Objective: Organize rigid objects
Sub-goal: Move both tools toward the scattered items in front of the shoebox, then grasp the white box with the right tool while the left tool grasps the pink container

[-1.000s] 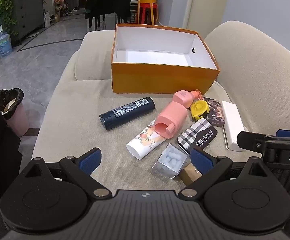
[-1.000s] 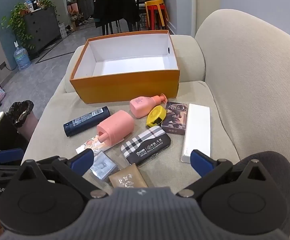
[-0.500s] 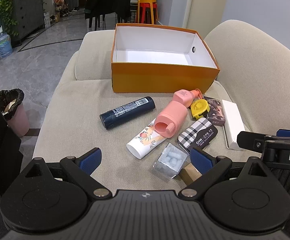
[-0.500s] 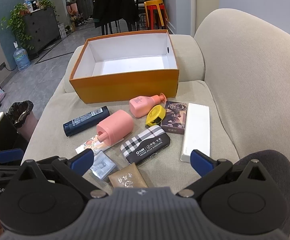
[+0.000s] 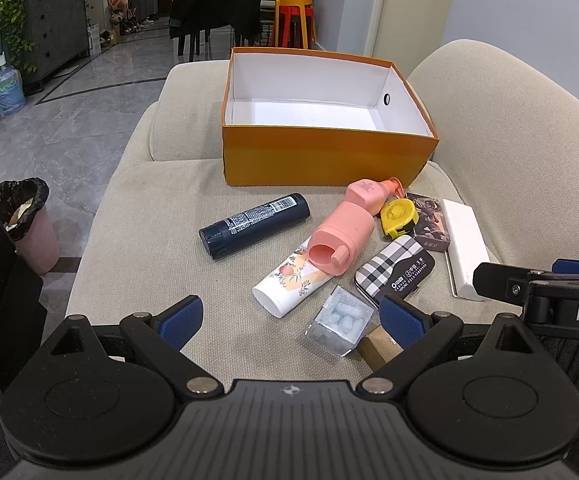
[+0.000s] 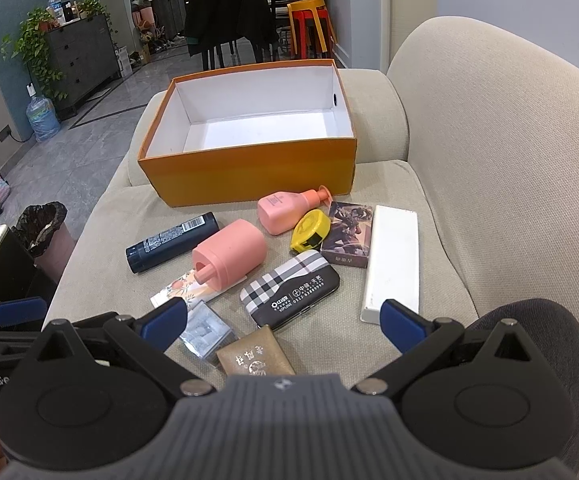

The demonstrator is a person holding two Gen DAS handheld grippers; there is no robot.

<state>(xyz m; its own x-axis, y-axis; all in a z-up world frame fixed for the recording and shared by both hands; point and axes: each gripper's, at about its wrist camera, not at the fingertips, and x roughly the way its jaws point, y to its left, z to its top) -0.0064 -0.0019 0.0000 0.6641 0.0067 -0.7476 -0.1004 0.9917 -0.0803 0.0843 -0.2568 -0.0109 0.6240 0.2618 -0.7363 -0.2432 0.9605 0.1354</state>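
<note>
An open orange box (image 5: 325, 160) (image 6: 249, 176) with a white inside stands at the far end of the beige sofa seat. In front of it lie a dark blue tube (image 5: 253, 224) (image 6: 171, 242), a pink cup (image 5: 341, 238) (image 6: 229, 260) resting on a floral tube (image 5: 289, 284), a pink pump bottle (image 6: 285, 210), a yellow tape measure (image 6: 311, 230), a plaid case (image 5: 393, 268) (image 6: 289, 288), a card box (image 6: 347, 234), a long white box (image 6: 393, 262), a clear cube (image 5: 341, 320) (image 6: 205, 332) and a tan pouch (image 6: 255, 356). My left gripper (image 5: 291, 316) and right gripper (image 6: 281, 322) hover open over the near items, holding nothing.
The sofa backrest (image 6: 509, 140) rises on the right. A pink bin with a black liner (image 5: 25, 220) stands on the grey floor to the left. Chairs, stools and a dresser with plants are far behind.
Both views have shifted very slightly; the objects and both grippers stand nearly as before.
</note>
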